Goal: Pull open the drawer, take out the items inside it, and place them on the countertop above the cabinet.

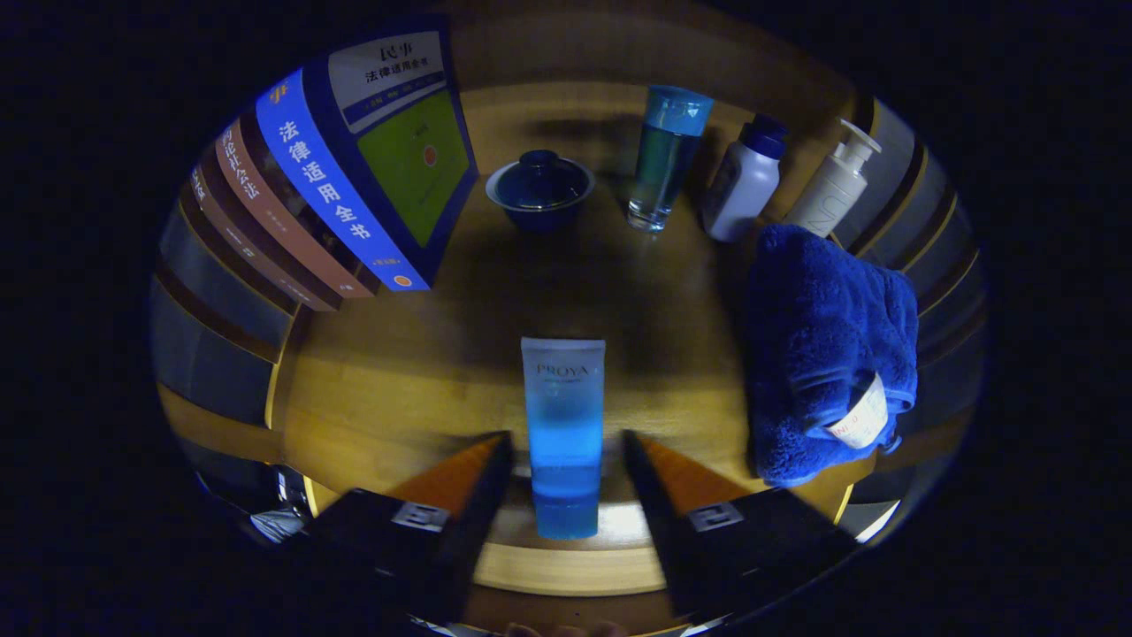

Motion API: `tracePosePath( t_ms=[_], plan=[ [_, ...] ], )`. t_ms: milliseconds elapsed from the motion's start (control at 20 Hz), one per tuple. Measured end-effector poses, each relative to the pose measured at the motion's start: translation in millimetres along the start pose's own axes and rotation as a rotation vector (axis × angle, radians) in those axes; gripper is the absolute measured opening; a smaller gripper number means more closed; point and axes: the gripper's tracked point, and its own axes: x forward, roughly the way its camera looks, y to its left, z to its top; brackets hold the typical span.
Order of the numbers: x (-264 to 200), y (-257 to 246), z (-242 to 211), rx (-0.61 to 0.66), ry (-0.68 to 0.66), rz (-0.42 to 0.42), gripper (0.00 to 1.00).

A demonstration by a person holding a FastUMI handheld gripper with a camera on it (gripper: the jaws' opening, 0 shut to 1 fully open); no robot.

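A translucent blue tube [563, 416] rests on the wooden countertop [398, 389], its cap end toward me and its flat end pointing away. My gripper [567, 436] straddles the lower half of the tube. Its two fingers are spread, with a narrow gap between each fingertip and the tube's sides, so neither presses on it. The tube sits close to the countertop's near edge [566, 575].
Several books [354, 177] lean at the back left. Beyond the tube stand a dark blue lidded bowl [539, 188], a clear bottle with a blue cap [668, 155], a white bottle [745, 181] and a pump bottle [836, 181]. A folded blue towel [822, 345] lies to the right.
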Motion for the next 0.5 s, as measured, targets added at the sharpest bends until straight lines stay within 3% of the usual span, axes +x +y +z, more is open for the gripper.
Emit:
tracePosePath(
  t_ms=[100, 500],
  plan=[
    [0, 0, 2, 0.012, -0.023, -0.001, 0.99],
    [-44, -8, 7, 0.06, -0.187, -0.023, 1.0]
  ],
)
